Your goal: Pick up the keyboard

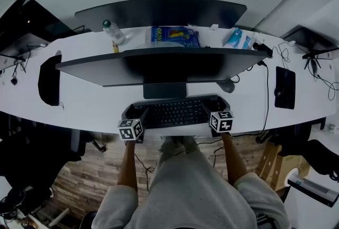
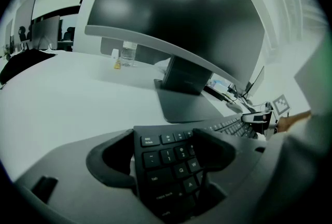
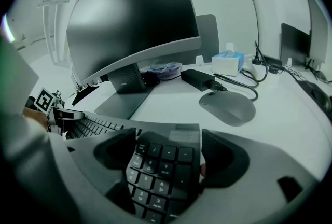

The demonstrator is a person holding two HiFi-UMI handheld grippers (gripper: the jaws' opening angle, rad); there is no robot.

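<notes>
If I lift one end faster, the keyboard [image 1: 172,113] could tilt, slip the pinch and drop off the desk [image 1: 95,106]. It sits just in front of the monitor stand [image 1: 164,90], long axis left-right, keys up, top row toward the stand. The left tool [image 2: 166,161] is narrowed on its left end and the right tool [image 3: 168,158] on its numpad end.

**Desk layout**

On the white curved desk [image 1: 90,102], the black flat keyboard [image 1: 175,113] lies at centre frame, below the wide dark monitor [image 1: 159,66]. A grey mouse [image 1: 226,86] lies to its upper right; a clear plastic bottle [image 1: 113,32] stands upper left.
</notes>
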